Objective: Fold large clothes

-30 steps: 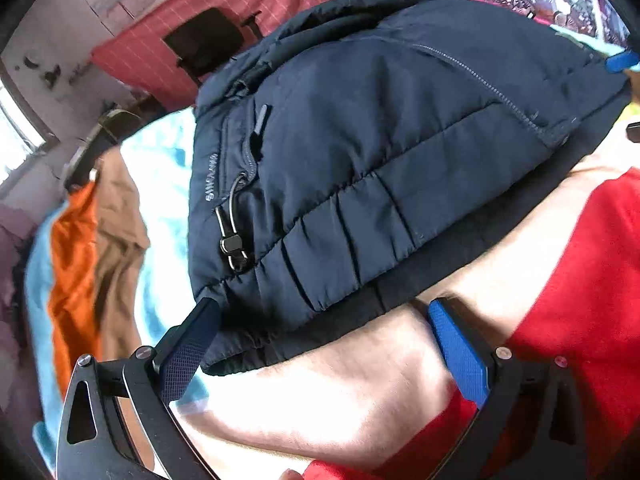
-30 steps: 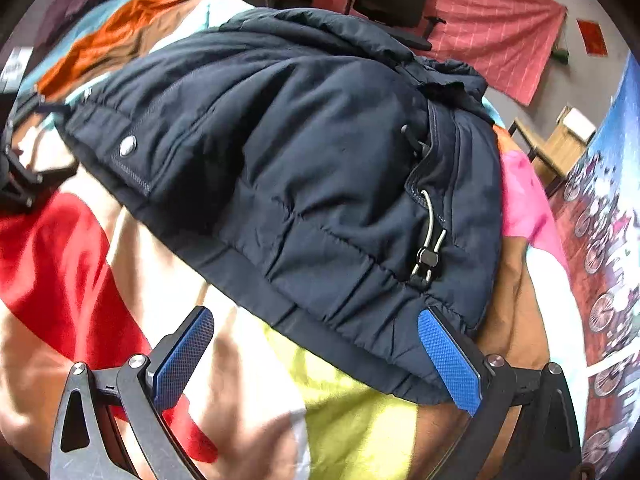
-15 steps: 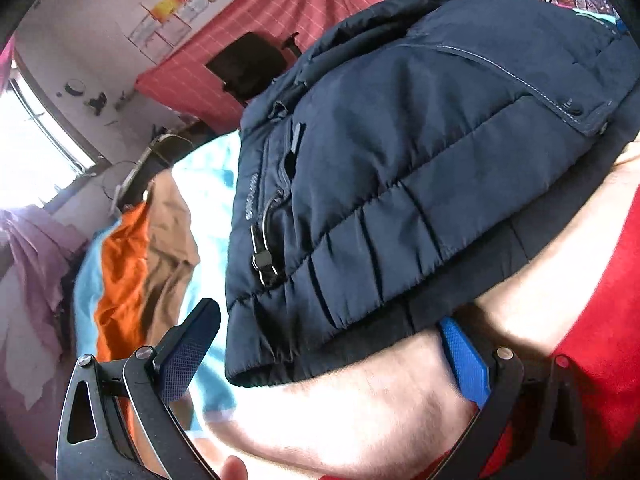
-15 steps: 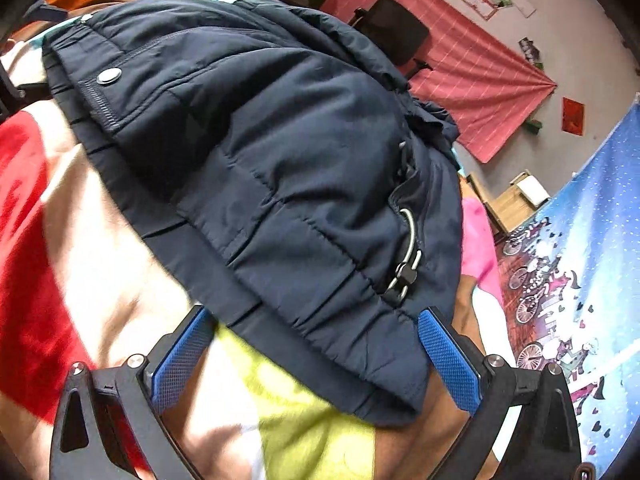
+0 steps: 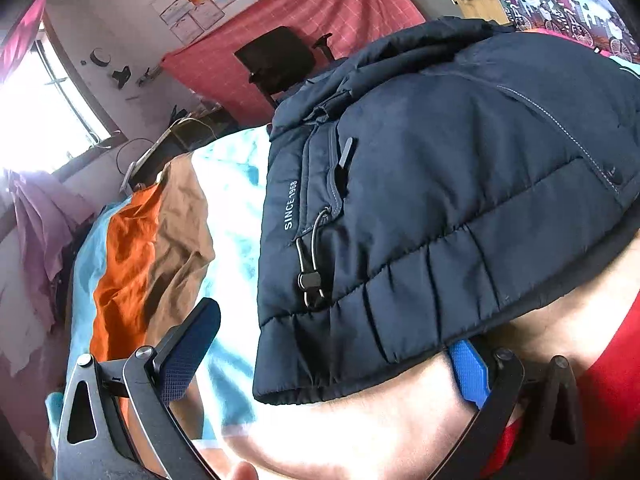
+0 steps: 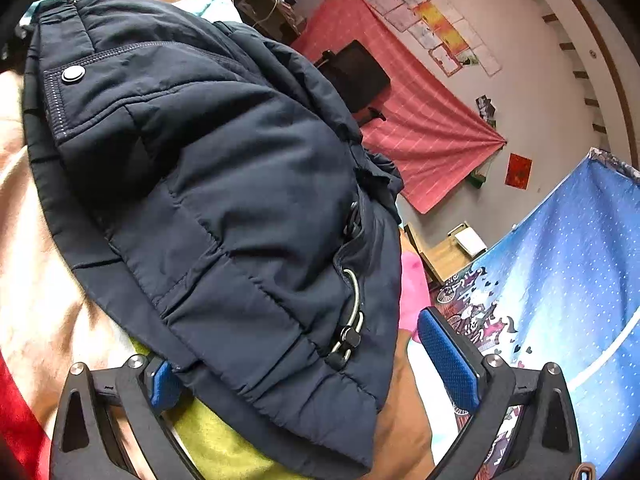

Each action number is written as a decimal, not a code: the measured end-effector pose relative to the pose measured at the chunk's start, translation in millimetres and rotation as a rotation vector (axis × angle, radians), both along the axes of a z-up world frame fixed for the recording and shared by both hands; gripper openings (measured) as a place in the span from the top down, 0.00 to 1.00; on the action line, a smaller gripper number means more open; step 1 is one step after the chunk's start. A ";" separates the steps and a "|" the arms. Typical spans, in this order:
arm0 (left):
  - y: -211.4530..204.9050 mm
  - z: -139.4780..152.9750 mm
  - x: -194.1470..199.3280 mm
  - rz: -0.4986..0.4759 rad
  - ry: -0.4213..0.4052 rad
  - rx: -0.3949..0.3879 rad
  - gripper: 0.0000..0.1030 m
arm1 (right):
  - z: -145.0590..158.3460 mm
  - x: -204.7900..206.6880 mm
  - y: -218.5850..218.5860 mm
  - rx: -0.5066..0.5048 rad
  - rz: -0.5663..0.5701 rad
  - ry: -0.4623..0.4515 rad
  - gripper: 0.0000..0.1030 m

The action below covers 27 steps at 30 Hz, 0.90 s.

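Observation:
A dark navy padded jacket (image 5: 440,200) lies on a bed, hem toward me, also in the right wrist view (image 6: 224,208). My left gripper (image 5: 332,364) is open around its left hem corner; the right finger (image 5: 468,372) is tucked under the hem, the left finger (image 5: 188,348) beside it. A drawcord toggle (image 5: 310,280) hangs near that corner. My right gripper (image 6: 316,364) is open around the right hem corner; its left finger (image 6: 162,384) sits under the hem, its right finger (image 6: 448,356) off to the side. Another drawcord toggle (image 6: 348,338) hangs there.
The bed has a multicoloured blanket (image 5: 360,432) in beige, red, light blue and yellow-green (image 6: 216,448). Orange and brown clothes (image 5: 136,248) lie left of the jacket. A black office chair (image 5: 280,60) and red wall cloth (image 6: 420,128) stand behind. A blue hanging (image 6: 560,260) is at right.
Both grippers have moved forward and lower toward the jacket's hem corners. One finger of each has slid under the hem. The views have tilted outward.

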<state>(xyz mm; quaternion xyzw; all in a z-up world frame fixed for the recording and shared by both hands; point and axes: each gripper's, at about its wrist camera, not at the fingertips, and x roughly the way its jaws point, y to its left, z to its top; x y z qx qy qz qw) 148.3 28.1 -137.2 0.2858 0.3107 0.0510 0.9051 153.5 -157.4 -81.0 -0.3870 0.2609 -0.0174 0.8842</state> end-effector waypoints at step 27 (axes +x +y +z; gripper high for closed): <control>-37.9 28.4 -24.8 -0.184 -0.097 0.048 0.95 | 68.8 16.0 1.1 0.325 -0.015 0.094 0.82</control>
